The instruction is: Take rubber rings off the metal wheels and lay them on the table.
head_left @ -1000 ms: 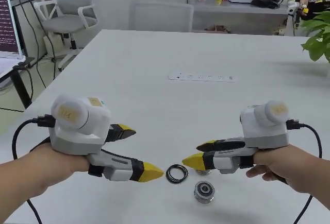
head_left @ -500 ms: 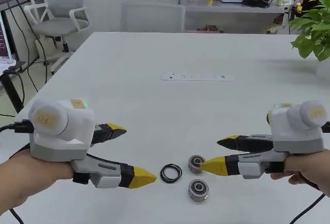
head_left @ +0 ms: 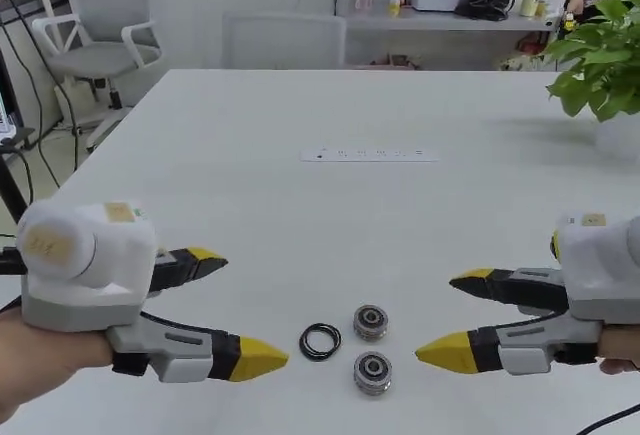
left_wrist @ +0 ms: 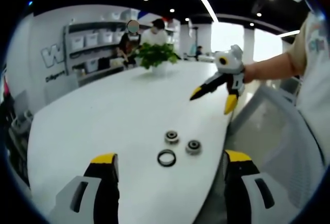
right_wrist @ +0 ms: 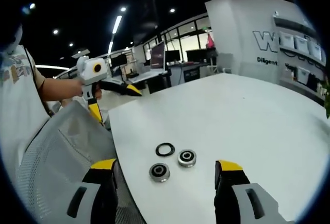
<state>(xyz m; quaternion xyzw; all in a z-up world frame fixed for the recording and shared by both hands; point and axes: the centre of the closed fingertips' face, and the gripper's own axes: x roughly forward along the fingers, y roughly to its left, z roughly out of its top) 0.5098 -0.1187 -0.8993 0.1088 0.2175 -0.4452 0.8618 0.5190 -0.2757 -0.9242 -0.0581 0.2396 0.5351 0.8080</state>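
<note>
Now the left gripper point(head_left: 245, 307) and right gripper point(head_left: 442, 317) both gape wide, holding nothing. Between their tips lie two bare metal wheels, the far wheel point(head_left: 371, 321) and the near wheel point(head_left: 373, 372). One black ring point(head_left: 320, 341) lies flat just left of them. All three sit close to the table point(head_left: 300, 115) near edge, with broad bare top beyond. A second ago the grippers stood closer, the right one's tips over a wheel.
</note>
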